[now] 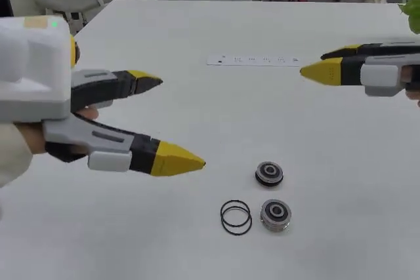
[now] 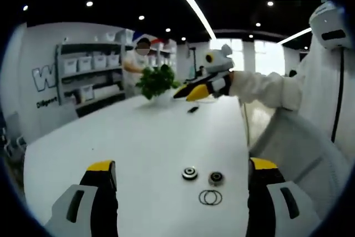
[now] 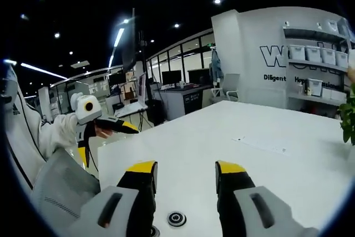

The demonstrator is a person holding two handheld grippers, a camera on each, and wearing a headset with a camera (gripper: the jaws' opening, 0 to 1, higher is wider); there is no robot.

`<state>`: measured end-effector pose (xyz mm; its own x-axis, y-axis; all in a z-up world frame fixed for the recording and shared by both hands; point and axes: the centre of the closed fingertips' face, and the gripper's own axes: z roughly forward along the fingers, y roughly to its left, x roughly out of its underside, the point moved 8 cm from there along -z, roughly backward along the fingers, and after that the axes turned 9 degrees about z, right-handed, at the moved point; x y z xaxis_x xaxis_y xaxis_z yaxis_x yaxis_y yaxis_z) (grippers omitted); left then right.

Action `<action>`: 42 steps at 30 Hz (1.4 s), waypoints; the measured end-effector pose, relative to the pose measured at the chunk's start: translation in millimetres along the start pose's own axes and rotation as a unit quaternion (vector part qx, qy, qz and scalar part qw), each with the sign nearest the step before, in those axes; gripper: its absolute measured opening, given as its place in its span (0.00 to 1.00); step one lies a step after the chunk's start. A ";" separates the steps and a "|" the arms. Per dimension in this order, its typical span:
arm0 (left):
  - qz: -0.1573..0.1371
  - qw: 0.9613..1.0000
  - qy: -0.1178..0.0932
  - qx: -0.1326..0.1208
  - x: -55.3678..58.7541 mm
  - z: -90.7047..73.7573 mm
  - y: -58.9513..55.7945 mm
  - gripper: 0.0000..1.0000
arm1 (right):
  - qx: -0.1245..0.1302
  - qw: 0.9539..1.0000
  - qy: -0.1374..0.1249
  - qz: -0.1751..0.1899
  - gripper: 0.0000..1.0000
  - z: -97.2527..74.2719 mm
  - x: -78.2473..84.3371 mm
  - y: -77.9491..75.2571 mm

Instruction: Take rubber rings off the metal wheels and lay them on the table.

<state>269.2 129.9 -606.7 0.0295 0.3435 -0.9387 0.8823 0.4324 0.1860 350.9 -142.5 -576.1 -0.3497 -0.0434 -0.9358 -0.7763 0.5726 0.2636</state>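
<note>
— Two rubber rings [image 1: 236,217] on the desk [image 1: 197,44], from the head view?
— Yes, just beside the nearer of the metal wheels [image 1: 275,216].
— Left gripper view?
— Left tongs [image 2: 183,166] gape wide, metal wheels ahead.
— Right gripper view?
— Right tongs [image 3: 186,166] moderately parted, empty.

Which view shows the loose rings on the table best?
The head view: the two rings lie overlapping, sharp and unobstructed. The left gripper view shows the rings small and low in the frame. The right gripper view catches a wheel at its bottom edge.
</note>
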 end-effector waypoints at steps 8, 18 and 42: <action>0.037 0.999 -0.039 0.009 -41.5 19.4 17.0 1.00 | -0.007 0.999 -0.046 0.007 0.40 -0.7 -10.2 -3.6; 0.051 0.998 -0.032 0.027 -43.8 58.2 30.8 1.00 | -0.051 0.997 -0.053 0.008 0.40 13.8 27.2 -14.3; 0.038 0.999 -0.019 0.010 13.1 106.9 16.6 0.93 | -0.058 0.993 0.103 -0.004 0.40 28.5 115.0 -33.4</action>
<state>334.4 52.5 -647.0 0.1147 0.3428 -0.9324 0.8858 0.3896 0.2522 351.6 -143.3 -699.1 -0.4329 -0.2206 -0.8740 -0.8307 0.4741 0.2918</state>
